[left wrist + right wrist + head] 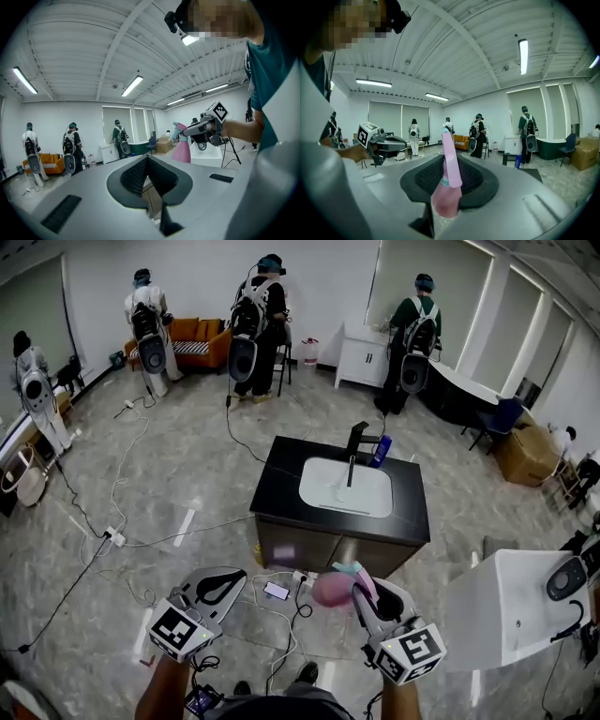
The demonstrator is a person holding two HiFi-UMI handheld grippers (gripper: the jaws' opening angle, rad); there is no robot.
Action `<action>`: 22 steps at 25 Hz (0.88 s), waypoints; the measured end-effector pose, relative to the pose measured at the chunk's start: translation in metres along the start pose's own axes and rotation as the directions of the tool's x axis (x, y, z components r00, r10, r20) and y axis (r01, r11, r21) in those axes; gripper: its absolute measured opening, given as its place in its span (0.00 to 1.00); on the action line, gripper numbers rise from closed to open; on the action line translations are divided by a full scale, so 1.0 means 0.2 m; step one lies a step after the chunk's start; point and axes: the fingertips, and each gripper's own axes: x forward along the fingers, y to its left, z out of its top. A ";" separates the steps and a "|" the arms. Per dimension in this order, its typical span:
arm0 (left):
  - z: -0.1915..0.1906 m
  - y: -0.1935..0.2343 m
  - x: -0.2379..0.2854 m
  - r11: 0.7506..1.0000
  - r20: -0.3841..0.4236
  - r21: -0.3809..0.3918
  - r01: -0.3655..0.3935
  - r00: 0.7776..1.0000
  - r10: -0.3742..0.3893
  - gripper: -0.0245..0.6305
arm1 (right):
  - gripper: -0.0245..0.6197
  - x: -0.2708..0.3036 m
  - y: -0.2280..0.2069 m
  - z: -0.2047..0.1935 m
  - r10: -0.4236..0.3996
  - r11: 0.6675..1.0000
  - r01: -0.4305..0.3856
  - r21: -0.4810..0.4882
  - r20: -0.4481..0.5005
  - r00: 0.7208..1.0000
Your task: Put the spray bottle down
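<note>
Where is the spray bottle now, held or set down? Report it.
Held, not set down. The right claw is clamped on the pink spray bottle; the left gripper view shows it in the air, resting on no surface.

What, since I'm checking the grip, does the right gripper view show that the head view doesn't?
Right gripper view only: the right gripper with its jaws closed on the pink spray bottle, seen up close, plus the ceiling lights. Head view only: the white sink basin seen from above, and cables across the floor. Both: the spray bottle, the left gripper and the orange sofa.
</note>
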 end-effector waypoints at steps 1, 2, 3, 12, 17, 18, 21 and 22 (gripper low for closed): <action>0.00 0.00 0.04 1.000 -0.003 -0.001 -0.013 1.000 0.013 0.04 | 0.18 0.02 -0.05 0.01 0.013 1.000 -0.013 -0.002 -0.001 1.000; 0.02 -0.01 0.09 1.000 -0.001 -0.005 -0.024 1.000 0.024 0.04 | 0.18 0.03 -0.10 0.01 0.026 1.000 -0.026 -0.003 -0.001 1.000; 0.03 -0.01 0.13 0.999 0.003 -0.013 -0.035 0.999 0.035 0.04 | 0.18 0.05 -0.15 0.02 0.038 0.999 -0.038 -0.002 0.000 0.999; 0.06 -0.05 0.37 0.992 -0.015 -0.034 -0.125 0.992 0.124 0.04 | 0.18 0.13 -0.44 0.00 0.126 0.992 -0.126 -0.006 -0.001 0.992; 0.04 -0.01 0.45 0.990 -0.030 -0.038 -0.133 0.991 0.132 0.04 | 0.18 0.18 -0.52 -0.02 0.135 0.991 -0.135 0.018 0.000 0.991; 0.05 0.01 0.47 0.991 -0.029 -0.039 -0.131 0.991 0.130 0.04 | 0.18 0.20 -0.53 -0.02 0.133 0.991 -0.133 0.020 -0.002 0.991; 0.04 0.10 0.52 0.993 -0.025 -0.031 -0.118 0.993 0.117 0.04 | 0.18 0.27 -0.55 -0.02 0.119 0.993 -0.119 0.020 -0.010 0.993; 0.04 0.13 0.55 0.993 -0.023 -0.028 -0.111 0.994 0.110 0.04 | 0.18 0.29 -0.56 -0.01 0.112 0.993 -0.112 0.024 -0.010 0.994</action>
